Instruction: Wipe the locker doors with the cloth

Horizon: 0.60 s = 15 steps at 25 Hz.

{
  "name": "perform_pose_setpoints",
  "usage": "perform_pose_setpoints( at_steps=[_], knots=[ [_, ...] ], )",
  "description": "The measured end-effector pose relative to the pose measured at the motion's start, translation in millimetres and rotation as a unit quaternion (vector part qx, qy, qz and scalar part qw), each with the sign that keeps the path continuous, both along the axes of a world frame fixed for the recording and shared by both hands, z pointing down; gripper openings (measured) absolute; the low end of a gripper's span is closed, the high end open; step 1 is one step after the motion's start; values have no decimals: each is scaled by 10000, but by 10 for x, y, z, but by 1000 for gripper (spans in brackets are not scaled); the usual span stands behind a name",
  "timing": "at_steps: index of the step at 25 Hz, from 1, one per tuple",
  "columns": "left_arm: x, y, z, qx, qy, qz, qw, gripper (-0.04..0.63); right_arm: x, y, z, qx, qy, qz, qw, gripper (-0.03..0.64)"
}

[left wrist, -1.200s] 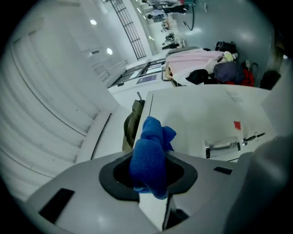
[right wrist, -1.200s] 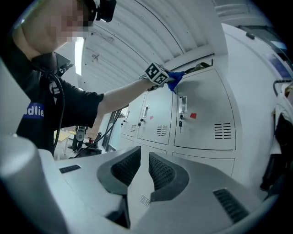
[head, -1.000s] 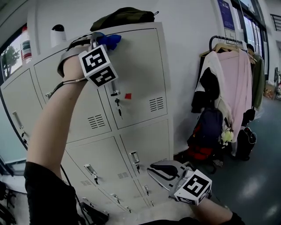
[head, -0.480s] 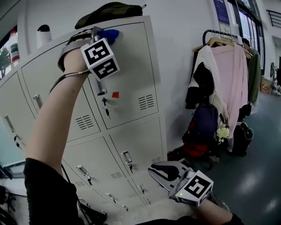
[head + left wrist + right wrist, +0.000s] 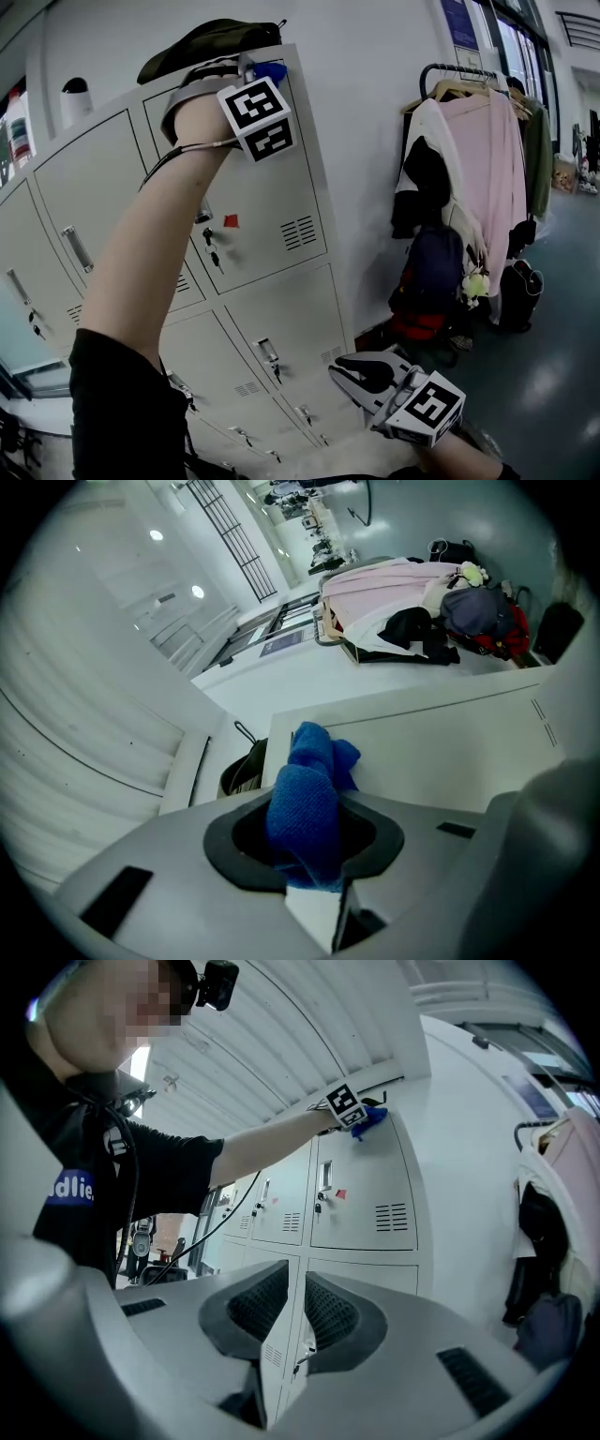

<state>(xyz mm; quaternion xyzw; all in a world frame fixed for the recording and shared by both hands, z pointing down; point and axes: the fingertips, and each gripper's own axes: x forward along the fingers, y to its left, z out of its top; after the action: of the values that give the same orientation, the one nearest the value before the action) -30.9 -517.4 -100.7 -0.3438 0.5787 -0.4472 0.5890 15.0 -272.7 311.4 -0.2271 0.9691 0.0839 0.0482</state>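
A bank of pale grey lockers [image 5: 272, 197] fills the left of the head view. My left gripper [image 5: 255, 73] is raised to the top right corner of the upper right door and is shut on a blue cloth [image 5: 273, 70]. In the left gripper view the cloth [image 5: 314, 761] bunches between the jaws and presses against the door [image 5: 441, 742]. My right gripper [image 5: 361, 373] hangs low in front of the bottom lockers, shut, with nothing in it. Its pads [image 5: 323, 1312] stand close together in the right gripper view.
A dark bag [image 5: 202, 42] and a white bottle [image 5: 75, 98] sit on top of the lockers. Keys [image 5: 208, 239] hang from an upper door's lock. A clothes rack with a pink garment [image 5: 492, 169] and a backpack [image 5: 436, 272] stands against the wall at right.
My left gripper has slid the cloth to the right along the top of the upper door. The right gripper has stayed low and barely moved.
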Motion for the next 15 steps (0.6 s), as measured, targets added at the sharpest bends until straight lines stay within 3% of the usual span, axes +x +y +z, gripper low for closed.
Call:
perform_pose_setpoints(
  at_steps=[8,15],
  knots=[
    [103,51,128,-164,-162,111,9997,110,-100,-65,53,-57,-57,-136,9999,52],
    [-725,564,420,-322,-227,-199,9990,110,-479,126,202,-386,114,-497,9980,52]
  ],
)
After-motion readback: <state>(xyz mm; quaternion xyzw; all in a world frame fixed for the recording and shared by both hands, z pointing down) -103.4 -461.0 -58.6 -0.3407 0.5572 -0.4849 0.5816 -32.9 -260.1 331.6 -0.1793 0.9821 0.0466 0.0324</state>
